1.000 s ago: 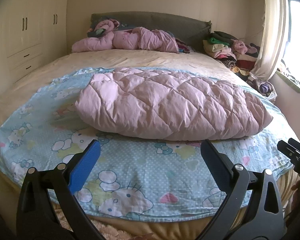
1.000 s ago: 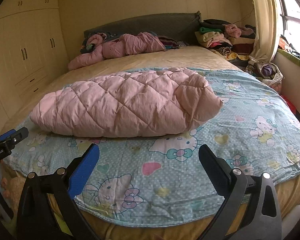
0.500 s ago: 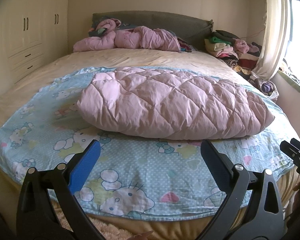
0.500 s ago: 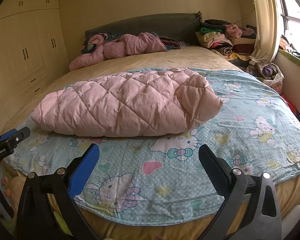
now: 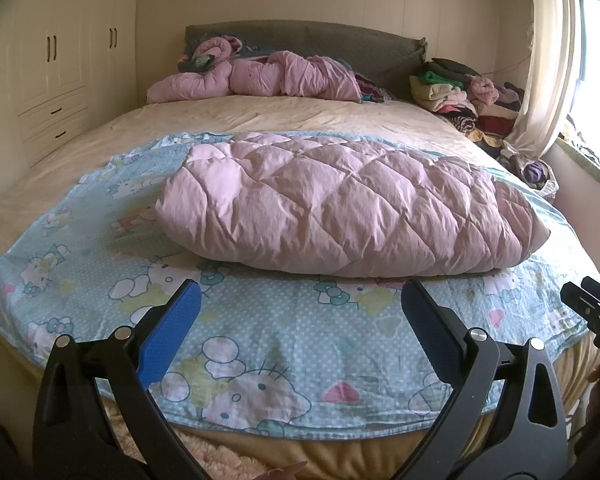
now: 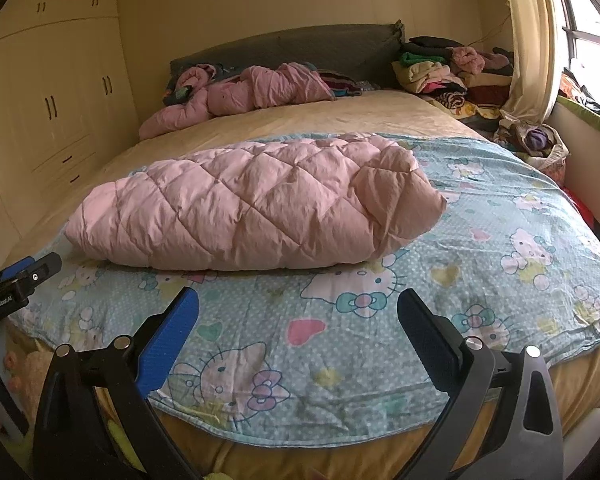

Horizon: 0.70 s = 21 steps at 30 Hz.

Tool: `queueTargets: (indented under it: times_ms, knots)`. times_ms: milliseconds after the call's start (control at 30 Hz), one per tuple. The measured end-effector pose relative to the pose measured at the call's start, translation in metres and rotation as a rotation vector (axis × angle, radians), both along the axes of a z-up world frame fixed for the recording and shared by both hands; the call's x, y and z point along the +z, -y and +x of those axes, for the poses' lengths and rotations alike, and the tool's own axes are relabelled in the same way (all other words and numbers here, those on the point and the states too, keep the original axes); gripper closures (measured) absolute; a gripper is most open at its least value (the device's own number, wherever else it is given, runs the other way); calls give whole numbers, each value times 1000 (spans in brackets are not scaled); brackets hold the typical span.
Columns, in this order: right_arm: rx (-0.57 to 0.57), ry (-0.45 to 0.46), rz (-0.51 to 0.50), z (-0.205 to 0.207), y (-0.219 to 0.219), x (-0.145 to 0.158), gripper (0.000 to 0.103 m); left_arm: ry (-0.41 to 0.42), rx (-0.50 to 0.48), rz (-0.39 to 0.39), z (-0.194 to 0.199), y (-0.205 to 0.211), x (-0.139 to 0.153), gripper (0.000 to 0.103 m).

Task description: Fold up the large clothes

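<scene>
At the foot of a bed, the left gripper (image 5: 300,312) hovers with its fingers (image 5: 172,332) spread wide and holding nothing, above the near edge of a blue cartoon-cat sheet (image 5: 284,344). Alongside, the right gripper (image 6: 298,322) is likewise wide apart and empty. Beyond both lies the folded pink quilted coat (image 5: 340,204), a puffy bundle resting across the sheet, apart from either gripper. Farther back, a crumpled pink garment (image 5: 260,80) sits against the grey headboard (image 5: 340,42), with stacked clothes (image 5: 460,92) by the curtain (image 5: 540,60). Cream wardrobes (image 5: 60,60) line the far wall.
</scene>
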State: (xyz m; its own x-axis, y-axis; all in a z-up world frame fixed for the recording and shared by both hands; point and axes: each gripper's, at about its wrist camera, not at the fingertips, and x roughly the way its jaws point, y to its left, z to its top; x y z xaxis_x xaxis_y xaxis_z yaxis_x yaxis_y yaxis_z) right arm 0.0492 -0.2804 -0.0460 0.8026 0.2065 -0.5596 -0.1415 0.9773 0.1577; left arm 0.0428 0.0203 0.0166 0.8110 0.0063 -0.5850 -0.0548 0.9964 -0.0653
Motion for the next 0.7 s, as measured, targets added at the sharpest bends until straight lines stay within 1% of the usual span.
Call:
queueTargets:
  times_ms: [700]
  knots:
    - [6, 4, -4, -2, 0, 1, 4, -1, 5, 1, -2, -2, 0, 9]
